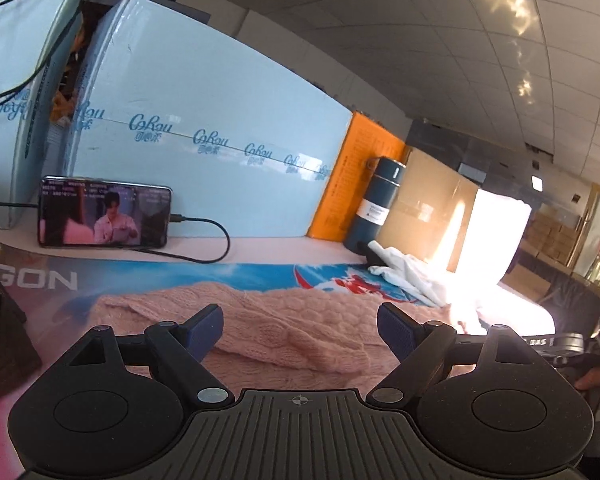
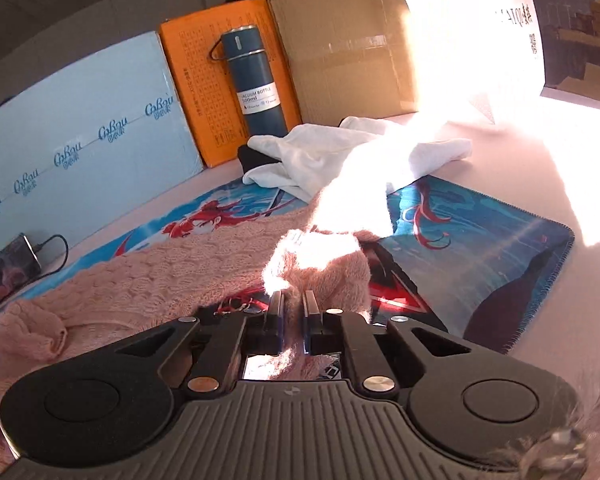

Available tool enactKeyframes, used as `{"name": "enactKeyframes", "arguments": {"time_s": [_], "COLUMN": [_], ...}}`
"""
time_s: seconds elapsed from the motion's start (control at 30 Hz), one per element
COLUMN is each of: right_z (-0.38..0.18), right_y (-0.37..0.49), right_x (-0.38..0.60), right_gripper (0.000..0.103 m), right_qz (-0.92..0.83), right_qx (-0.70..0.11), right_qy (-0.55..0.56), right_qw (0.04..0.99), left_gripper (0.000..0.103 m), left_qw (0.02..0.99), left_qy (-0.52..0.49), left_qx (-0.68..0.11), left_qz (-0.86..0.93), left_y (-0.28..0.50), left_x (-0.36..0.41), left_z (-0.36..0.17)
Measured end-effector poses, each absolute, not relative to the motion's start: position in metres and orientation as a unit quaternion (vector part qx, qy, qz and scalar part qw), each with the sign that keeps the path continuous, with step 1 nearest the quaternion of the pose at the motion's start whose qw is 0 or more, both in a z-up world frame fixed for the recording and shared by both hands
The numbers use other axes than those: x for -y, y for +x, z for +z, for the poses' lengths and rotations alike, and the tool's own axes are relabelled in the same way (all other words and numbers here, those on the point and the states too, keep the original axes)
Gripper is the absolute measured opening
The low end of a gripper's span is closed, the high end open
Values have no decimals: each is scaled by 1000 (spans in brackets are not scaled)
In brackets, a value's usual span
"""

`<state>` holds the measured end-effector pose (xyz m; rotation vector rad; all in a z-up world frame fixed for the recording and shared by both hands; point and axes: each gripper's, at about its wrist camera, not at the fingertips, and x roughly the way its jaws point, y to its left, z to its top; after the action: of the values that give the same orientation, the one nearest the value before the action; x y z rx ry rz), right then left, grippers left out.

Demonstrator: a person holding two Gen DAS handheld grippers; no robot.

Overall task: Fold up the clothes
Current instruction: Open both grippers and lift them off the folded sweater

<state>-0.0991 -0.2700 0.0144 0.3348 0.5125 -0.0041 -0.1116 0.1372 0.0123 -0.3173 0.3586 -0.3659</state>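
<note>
While the pink knitted sweater (image 1: 284, 320) lay spread across the printed mat (image 2: 480, 232) in the lower middle of both views, the left gripper (image 1: 300, 326) hung just above it with its blue-padded fingers (image 1: 208, 322) standing wide apart, nothing between them. Toward the lower middle of the right wrist view, the right gripper (image 2: 294, 312) had its jaws pinched together on a bunched fold of that sweater, fuzzy pink knit rising in front of the pads into strong sunlight. Behind the sweater, a crumpled white cloth (image 2: 320, 156) lay on the mat's far edge, near a dark blue vacuum bottle (image 2: 256, 80) standing upright against an orange box (image 2: 196, 92). At the left of the left wrist view, a phone (image 1: 104, 212) leaned on a pale blue carton (image 1: 204, 120), its cable plugged in.
</note>
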Motion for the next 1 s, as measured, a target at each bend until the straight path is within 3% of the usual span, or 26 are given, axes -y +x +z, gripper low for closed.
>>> {"name": "enactKeyframes", "arguments": {"time_s": [0.13,0.33,0.4,0.7,0.93,1.0], "right_z": [22,17,15,42,8,0], "right_y": [-138,-164,-165,-87,16,25], "right_x": [295,329,342,341,318,307], "right_gripper": [7,10,31,61,61,59], "right_qz": [-41,-152,-204,-105,-64,-70], "right_qx": [-200,-224,-213,-181,-305,-308], "right_qy": [198,212,224,253,197,151], "right_qw": [959,939,929,945,929,937], "left_gripper": [87,87,87,87,88,88], "left_qw": [953,958,959,959,958,957], "left_qy": [-176,-166,-167,-189,-198,-201], "left_qx": [-182,-184,-180,-170,-155,-158], "left_qz": [-166,-147,-143,-123,-140,-140], "left_y": [-111,-112,-113,-115,-119,-118], "left_x": [-146,-145,-146,-155,-157,-159], "left_z": [9,9,9,8,9,8]}}
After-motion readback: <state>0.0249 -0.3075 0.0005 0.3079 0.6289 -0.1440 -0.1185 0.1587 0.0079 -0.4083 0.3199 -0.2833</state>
